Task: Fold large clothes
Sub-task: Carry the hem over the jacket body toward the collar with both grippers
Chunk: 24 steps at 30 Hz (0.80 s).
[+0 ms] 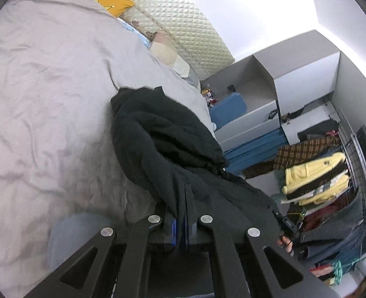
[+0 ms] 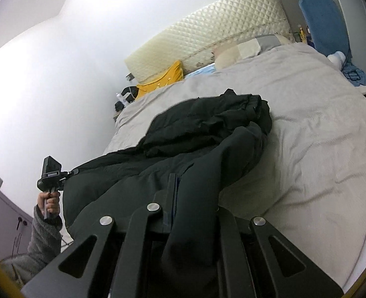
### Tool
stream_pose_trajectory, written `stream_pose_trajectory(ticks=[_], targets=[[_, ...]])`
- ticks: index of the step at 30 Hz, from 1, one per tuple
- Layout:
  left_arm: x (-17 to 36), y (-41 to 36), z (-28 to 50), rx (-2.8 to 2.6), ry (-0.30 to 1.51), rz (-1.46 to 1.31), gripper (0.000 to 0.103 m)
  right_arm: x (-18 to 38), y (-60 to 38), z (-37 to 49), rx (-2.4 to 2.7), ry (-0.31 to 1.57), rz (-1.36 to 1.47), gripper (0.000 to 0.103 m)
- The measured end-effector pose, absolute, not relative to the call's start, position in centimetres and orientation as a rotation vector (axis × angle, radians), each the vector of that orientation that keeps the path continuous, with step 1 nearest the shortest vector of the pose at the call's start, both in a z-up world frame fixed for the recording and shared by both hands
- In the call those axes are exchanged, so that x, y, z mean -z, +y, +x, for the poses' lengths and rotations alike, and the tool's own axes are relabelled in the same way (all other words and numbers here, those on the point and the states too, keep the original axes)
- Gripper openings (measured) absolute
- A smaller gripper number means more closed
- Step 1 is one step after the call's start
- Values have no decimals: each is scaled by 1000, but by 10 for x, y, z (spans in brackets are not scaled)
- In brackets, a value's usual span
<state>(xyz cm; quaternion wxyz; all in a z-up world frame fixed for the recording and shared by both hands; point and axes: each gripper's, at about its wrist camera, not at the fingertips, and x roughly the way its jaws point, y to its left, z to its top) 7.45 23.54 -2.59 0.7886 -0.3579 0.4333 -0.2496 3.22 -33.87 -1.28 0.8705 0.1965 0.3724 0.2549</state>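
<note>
On the grey bed [image 2: 307, 114], both grippers' fingers pinch the black coat [image 2: 207, 134].

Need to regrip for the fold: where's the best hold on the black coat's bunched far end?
Both grippers, left and right, are shut on the black coat. I'd probably take the thin hem edge at the far end, coming from the headboard side: it lies flatter than the puffy folds.
</note>
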Motion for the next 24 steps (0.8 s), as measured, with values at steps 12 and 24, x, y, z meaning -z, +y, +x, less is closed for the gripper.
stream_pose_trajectory(ticks=[12,24], targets=[[-6,243,13,501,899,-820,3,-31,-347,-24,-463,742,472,8],[-19,201,158,477,957,-612,3,13,-393,100,-341,824,714,8]])
